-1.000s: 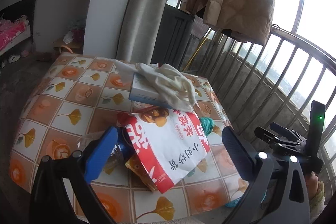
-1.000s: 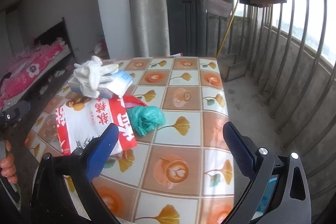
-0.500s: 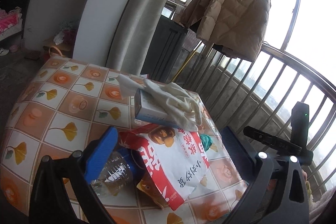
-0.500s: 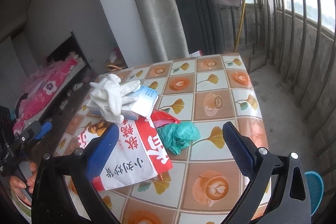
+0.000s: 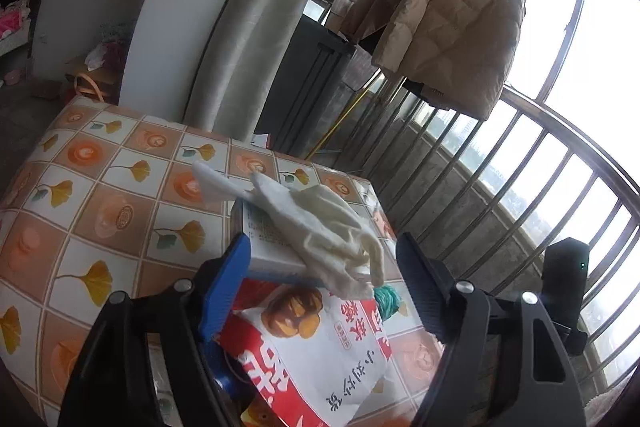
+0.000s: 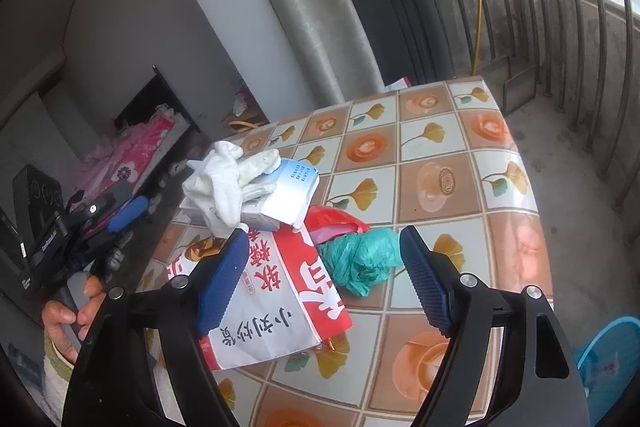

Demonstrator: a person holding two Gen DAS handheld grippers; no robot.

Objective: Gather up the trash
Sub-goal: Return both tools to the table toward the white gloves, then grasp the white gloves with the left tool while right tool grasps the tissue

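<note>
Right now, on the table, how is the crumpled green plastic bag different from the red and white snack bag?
The green plastic bag is scrunched into a small wad; the red and white snack bag lies spread out flat and is far larger. The green plastic bag is plain, while the snack bag carries printed characters. The green plastic bag lies uncovered, while the white box overlaps the snack bag's far end. Both rest on the tiled tablecloth, touching each other.
</note>
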